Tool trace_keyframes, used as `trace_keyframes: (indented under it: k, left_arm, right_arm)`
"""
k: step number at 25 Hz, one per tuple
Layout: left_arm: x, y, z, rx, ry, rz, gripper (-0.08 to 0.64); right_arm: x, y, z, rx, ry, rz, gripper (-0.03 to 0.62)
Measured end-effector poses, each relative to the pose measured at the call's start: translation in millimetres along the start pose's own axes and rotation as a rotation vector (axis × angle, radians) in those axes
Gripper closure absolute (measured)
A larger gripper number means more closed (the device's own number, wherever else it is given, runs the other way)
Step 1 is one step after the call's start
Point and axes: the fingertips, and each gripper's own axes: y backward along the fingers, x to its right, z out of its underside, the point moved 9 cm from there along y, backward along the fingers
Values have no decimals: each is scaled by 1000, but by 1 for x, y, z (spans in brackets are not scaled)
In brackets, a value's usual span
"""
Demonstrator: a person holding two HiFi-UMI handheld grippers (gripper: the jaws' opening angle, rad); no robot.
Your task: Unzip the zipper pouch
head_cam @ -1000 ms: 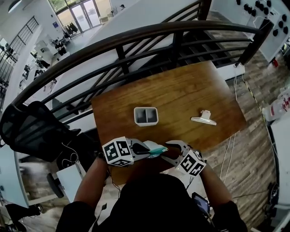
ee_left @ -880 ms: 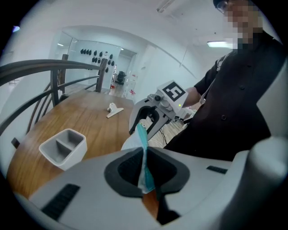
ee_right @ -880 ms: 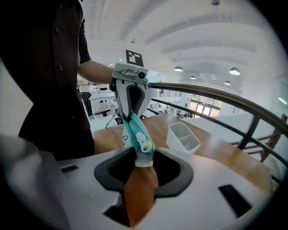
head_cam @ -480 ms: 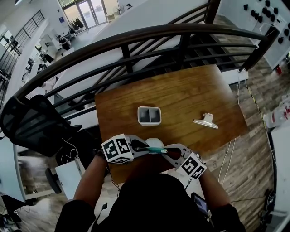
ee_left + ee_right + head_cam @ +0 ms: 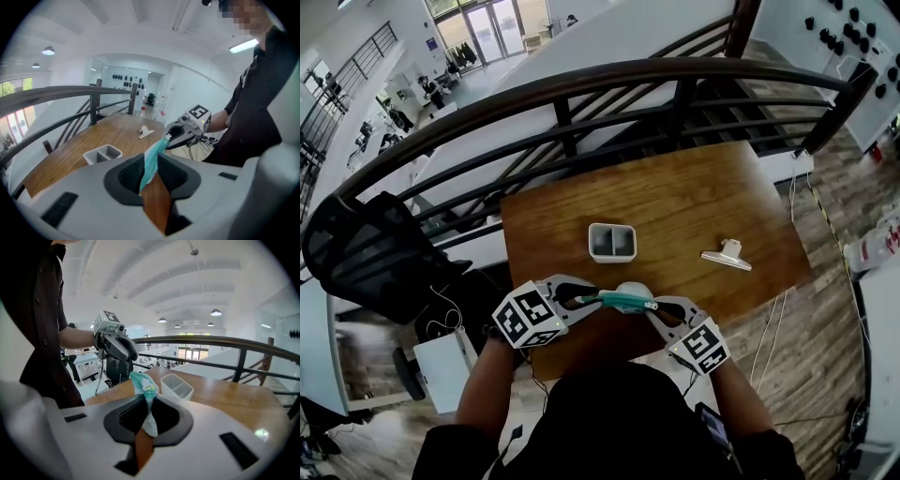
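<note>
Teal pouch (image 5: 623, 300) is held up in the air between the two tools, stretched roughly level from one to the other, above the near edge of the table (image 5: 694, 197) and not touching it. It sits right in front of the person's dark shirt.

Left tool (image 5: 586, 298) is clamped on the left end of the pouch. In the left gripper view the teal fabric fills the narrow gap between its pads. Its jaws have just been opening a bit, but the fabric is pinched there.

Right tool (image 5: 654, 306) is clamped on the right end. In the right gripper view a teal and white bit of the pouch stands up between its pads. Its jaws have just been closing, and they grip the pouch. Cannot tell if that bit is the zipper pull.

The tools face each other, tips close together, both angled down a little. Cannot tell how far the zipper is open.

On the table, past the pouch, stands a small grey two-part bin (image 5: 612, 242). A pale clip (image 5: 727, 256) lies to its right, well apart from it.

A dark curved railing (image 5: 581, 84) runs behind the table's far edge. A black chair (image 5: 366, 258) stands off the table's left side.
</note>
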Motion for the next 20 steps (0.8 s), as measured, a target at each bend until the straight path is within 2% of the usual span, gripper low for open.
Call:
trace_keyframes:
  k: [4, 6, 12, 16, 20]
  left_arm:
    - [5, 5, -4, 6, 101, -117, 485]
    - [12, 4, -9, 29, 153, -139, 491]
    - [33, -13, -22, 136, 324, -64, 500]
    - [35, -23, -24, 132, 340, -64, 500]
    - [36, -29, -28, 141, 355, -30, 500]
  right_arm:
    - [2, 1, -7, 2, -7, 60, 574]
    - [1, 0, -10, 6, -7, 85, 575]
    - [-6, -2, -24, 33, 0, 128, 575]
    - [-12, -3, -32, 39, 29, 140, 575]
    - [-18, -3, -37, 29, 96, 166, 575]
